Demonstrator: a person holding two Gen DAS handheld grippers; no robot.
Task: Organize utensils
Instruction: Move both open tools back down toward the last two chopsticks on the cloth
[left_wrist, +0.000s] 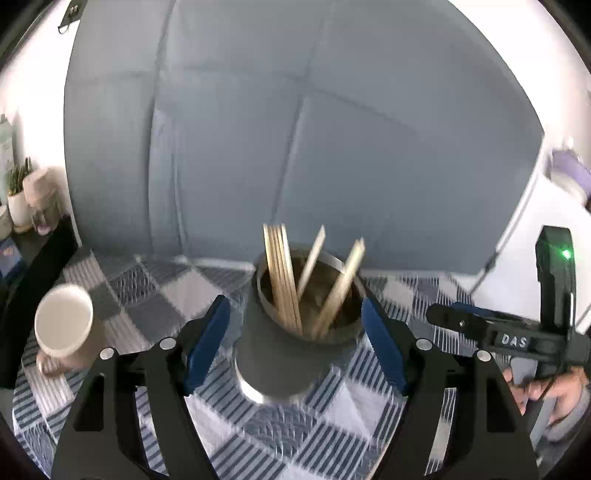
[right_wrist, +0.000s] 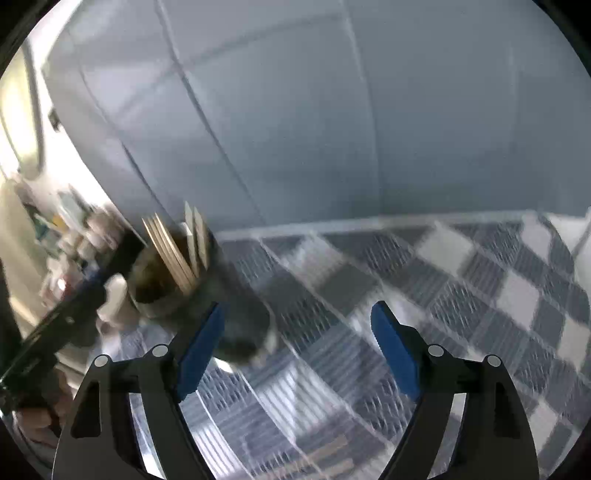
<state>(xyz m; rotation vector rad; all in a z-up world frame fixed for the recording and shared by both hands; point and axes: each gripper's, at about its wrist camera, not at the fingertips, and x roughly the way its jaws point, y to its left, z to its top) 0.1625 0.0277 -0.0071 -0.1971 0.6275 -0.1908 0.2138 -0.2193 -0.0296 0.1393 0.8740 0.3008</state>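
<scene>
— Left wrist view first: left gripper (left_wrist: 295, 314) spread wide, blue pads (left_wrist: 207, 343) on either side of the dark metal utensil cup (left_wrist: 291, 354). Gripping it?

— Not gripping. Visible gaps between both pads and the cup wall; cup standing on its own on the checkered tablecloth (left_wrist: 155, 306), framed by the fingers but untouched.

— Contents of the cup?

— Wooden chopsticks (left_wrist: 282, 277), a tight bundle leaning left and two or three loose ones slanting right, tips poking above the rim.

— Anything else close by?

— White mug (left_wrist: 64, 325) lying tilted on the cloth, well to the left of the cup, mouth toward the lens. Grey padded panel (left_wrist: 295, 129) behind the table. Far right: right gripper (left_wrist: 491, 328) seen from the side, black body lettered "DAS", green light on top, a hand (left_wrist: 546, 391) wrapped round its handle.

— And from the right wrist view?

— Blurred. Right gripper (right_wrist: 299, 332) also standing wide apart, nothing between the pads (right_wrist: 395, 350) but tablecloth. Cup (right_wrist: 236, 317) off to the left, partly behind the left pad; contact there hard to judge through the blur. Chopsticks (right_wrist: 173, 254) fanned out of its mouth. Left gripper (right_wrist: 62, 325) as a dark bar at the far left edge, with fingers (right_wrist: 35, 421) of the holding hand below it.
</scene>
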